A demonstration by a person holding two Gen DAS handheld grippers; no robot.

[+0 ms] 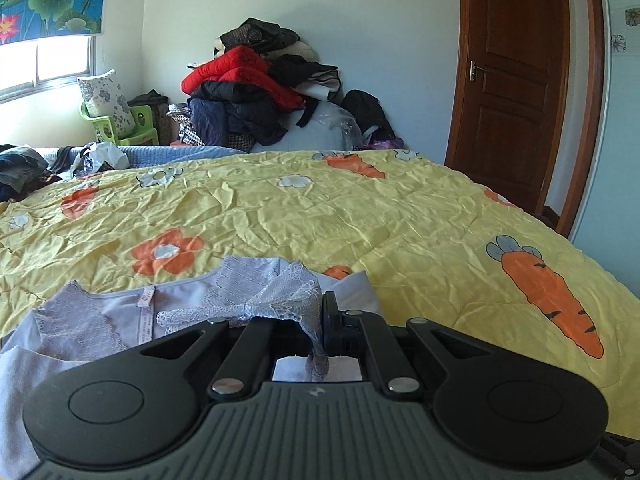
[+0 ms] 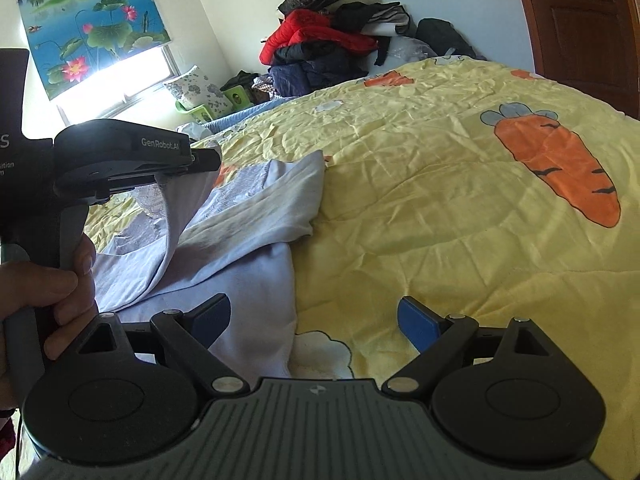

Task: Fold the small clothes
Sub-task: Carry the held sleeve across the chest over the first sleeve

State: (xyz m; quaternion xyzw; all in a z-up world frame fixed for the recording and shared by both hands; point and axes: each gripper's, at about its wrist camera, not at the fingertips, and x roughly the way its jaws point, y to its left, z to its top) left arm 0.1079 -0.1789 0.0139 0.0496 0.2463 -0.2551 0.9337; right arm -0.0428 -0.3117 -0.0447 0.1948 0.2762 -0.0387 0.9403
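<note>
A small lavender garment (image 1: pixel 120 316) with lace trim lies on the yellow quilt (image 1: pixel 360 220) near its front edge. My left gripper (image 1: pixel 322 312) is shut on a lace edge (image 1: pixel 280 300) of it, and a strip of lace hangs down between the fingers. In the right wrist view the left gripper (image 2: pixel 204 160) holds that edge up off the bed, so the cloth drapes from it. The garment (image 2: pixel 256 208) spreads below, partly folded over itself. My right gripper (image 2: pixel 314 316) stands open low over the garment's right border, with its left blue pad (image 2: pixel 212 316) over cloth and the right pad over quilt.
The quilt (image 2: pixel 440 200) carries carrot and flower prints and stretches far to the right. A heap of jackets (image 1: pixel 256 84) sits past the bed by the wall. A green chair with a pillow (image 1: pixel 116 116) stands under the window. A wooden door (image 1: pixel 516 72) is at right. A hand (image 2: pixel 52 280) grips the left handle.
</note>
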